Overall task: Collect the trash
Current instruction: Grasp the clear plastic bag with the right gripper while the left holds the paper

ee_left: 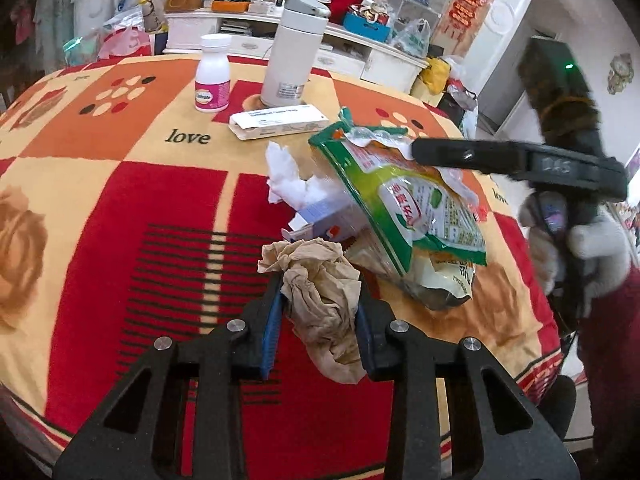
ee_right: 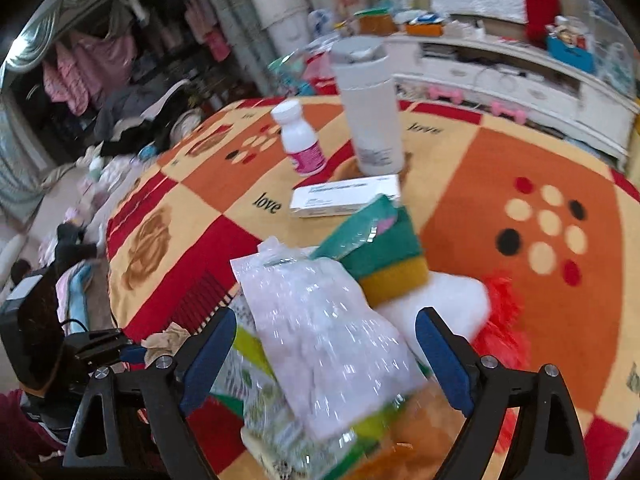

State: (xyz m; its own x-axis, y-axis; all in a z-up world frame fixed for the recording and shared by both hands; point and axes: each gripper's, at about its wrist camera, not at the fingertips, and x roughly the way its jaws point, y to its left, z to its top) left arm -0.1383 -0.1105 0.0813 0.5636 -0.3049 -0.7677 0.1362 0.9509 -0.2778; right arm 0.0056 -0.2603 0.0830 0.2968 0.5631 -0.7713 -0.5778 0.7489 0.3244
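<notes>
My left gripper (ee_left: 320, 312) is shut on a crumpled brown paper napkin (ee_left: 320, 300), held just above the blanket-covered table (ee_left: 120, 200). Ahead lies a trash pile: a green and white snack bag (ee_left: 404, 208), a white tissue (ee_left: 288, 180) and a small white and blue carton (ee_left: 320, 220). My right gripper (ee_right: 326, 356) is open, its blue pads on either side of the clear plastic wrapper and green bag (ee_right: 324, 340) without pressing them. It shows in the left wrist view (ee_left: 472, 156) over the bag's top edge. A green and yellow sponge pack (ee_right: 380, 248) lies beyond.
A white thermos (ee_left: 290, 56), a white pill bottle with a pink label (ee_left: 213, 76) and a flat white medicine box (ee_left: 280, 122) stand at the far side of the table. A cluttered white cabinet (ee_left: 320, 40) is behind. The table edge falls off at right.
</notes>
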